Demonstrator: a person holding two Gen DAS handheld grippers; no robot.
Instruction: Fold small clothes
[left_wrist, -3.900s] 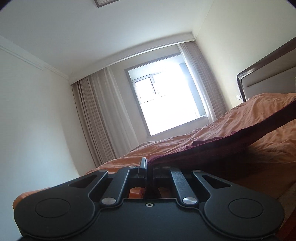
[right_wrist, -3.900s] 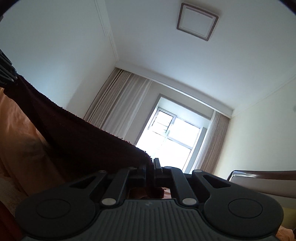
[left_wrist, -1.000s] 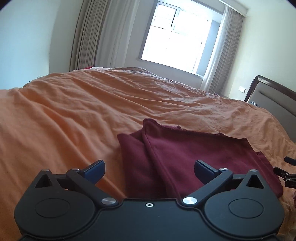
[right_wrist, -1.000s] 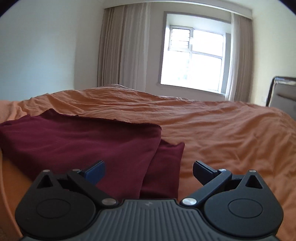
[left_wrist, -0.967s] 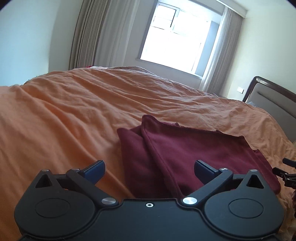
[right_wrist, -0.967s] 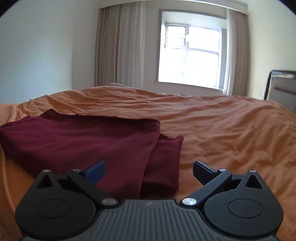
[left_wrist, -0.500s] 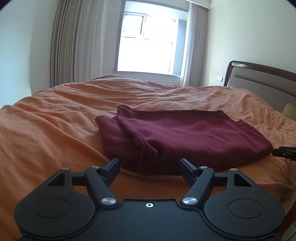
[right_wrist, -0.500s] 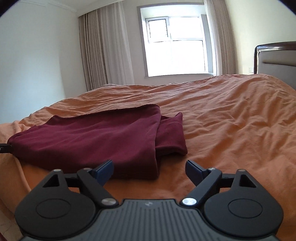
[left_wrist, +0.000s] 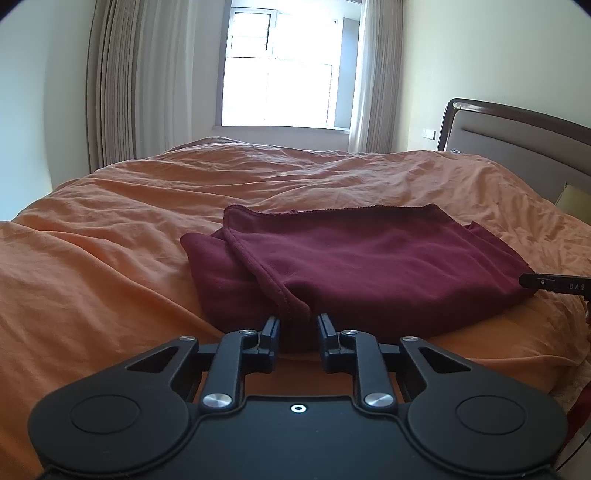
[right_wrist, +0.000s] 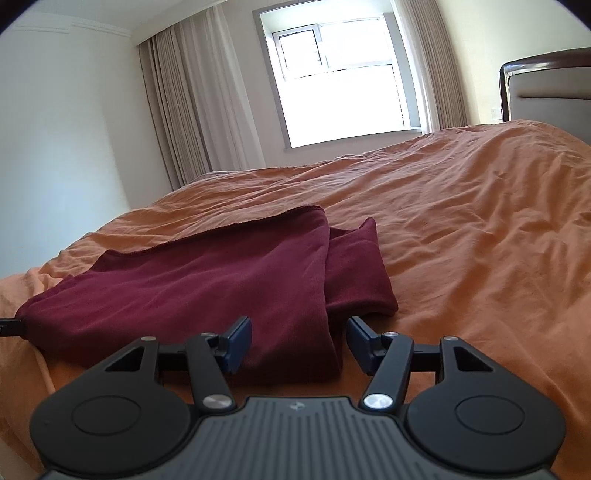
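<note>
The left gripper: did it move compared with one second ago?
Yes. The left gripper has drawn back toward the near corner of the maroon cloth, which lies on the orange bedspread; its jaws are closing around that corner.

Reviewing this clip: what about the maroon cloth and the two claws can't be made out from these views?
- Left wrist view: whether the closing left claw already pinches the maroon cloth; the cloth's bunched edge hides the contact.
- Right wrist view: cloth's underside, hidden by its top layer.
- Right claw, closing: its body hides the cloth's near hem.
</note>
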